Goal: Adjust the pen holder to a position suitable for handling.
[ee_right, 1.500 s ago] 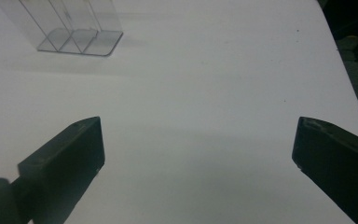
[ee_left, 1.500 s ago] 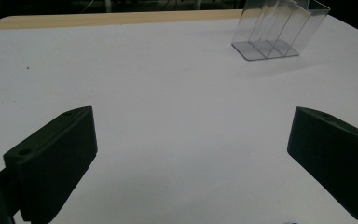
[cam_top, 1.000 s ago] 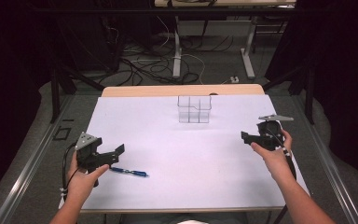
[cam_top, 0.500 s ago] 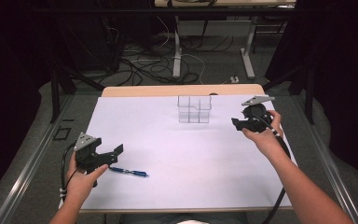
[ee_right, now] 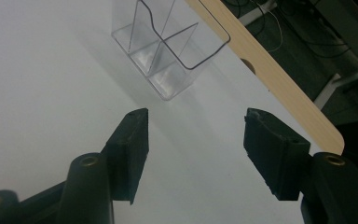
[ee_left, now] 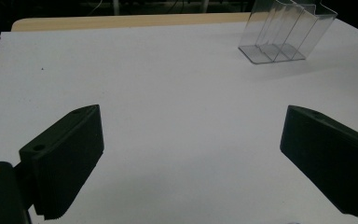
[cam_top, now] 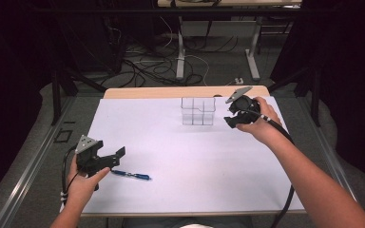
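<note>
Closing in on the clear box with the right claw. Compared with a second ago, sitting farther up the table and higher now, having swung in from the right edge to just beside the box's right wall, near but apart from it. Reading this as lining up for a grab or a steadying hold on the box, not yet touching it.

Standing about half open, the right claw's jaws having narrowed and then been opening again a little. Holding nothing: in the right gripper view, looking past the right claw at bare white table between the jaws, with the box ahead and slightly left, upright and empty in its compartments.

Keeping the left claw where it was, low at the near left of the table. Gaping wide and empty there, as the left gripper view is showing around the left claw, with the box well off at the far right. Resting just beside it, on the table toward the middle, the blue pen, lying flat and untouched, well apart from the box.

Judging the pen as waiting for pickup, probably bound for the box.
</note>
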A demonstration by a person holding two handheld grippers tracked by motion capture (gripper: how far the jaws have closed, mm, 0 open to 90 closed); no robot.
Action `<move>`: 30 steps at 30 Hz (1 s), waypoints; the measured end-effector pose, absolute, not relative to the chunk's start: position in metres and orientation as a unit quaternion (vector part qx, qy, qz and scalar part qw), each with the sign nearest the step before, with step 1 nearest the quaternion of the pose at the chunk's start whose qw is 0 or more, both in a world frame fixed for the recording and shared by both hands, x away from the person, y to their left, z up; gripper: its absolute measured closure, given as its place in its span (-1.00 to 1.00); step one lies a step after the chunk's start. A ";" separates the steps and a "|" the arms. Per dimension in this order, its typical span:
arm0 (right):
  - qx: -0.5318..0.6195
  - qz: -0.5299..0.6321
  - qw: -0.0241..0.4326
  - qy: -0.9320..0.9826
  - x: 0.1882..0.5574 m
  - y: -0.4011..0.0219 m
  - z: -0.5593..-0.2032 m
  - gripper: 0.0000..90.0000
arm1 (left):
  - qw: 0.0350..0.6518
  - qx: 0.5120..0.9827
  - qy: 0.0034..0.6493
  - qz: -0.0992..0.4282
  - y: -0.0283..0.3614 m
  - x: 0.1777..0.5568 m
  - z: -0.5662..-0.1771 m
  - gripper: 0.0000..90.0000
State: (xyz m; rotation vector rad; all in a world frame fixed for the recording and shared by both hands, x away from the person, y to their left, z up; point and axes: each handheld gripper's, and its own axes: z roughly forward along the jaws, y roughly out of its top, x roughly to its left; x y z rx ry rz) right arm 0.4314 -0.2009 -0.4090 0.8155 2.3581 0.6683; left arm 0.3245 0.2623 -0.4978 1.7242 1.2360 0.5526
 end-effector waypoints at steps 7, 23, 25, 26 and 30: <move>0.241 0.221 0.266 0.907 0.440 -0.184 -0.402 -0.12 | 0.456 0.700 0.502 0.224 0.262 0.325 -0.498 -0.87; 0.140 0.173 0.256 0.941 0.464 -0.151 -0.403 0.17 | 0.454 0.702 0.501 0.224 0.263 0.324 -0.498 -0.85; 0.122 0.163 0.256 0.945 0.468 -0.145 -0.404 0.20 | 0.454 0.702 0.501 0.224 0.263 0.324 -0.498 -0.85; 0.117 0.161 0.254 0.946 0.469 -0.143 -0.405 0.22 | 0.454 0.702 0.500 0.224 0.263 0.324 -0.499 -0.85; 0.091 0.158 0.242 0.953 0.477 -0.131 -0.406 0.29 | 0.455 0.702 0.499 0.226 0.264 0.324 -0.498 -0.85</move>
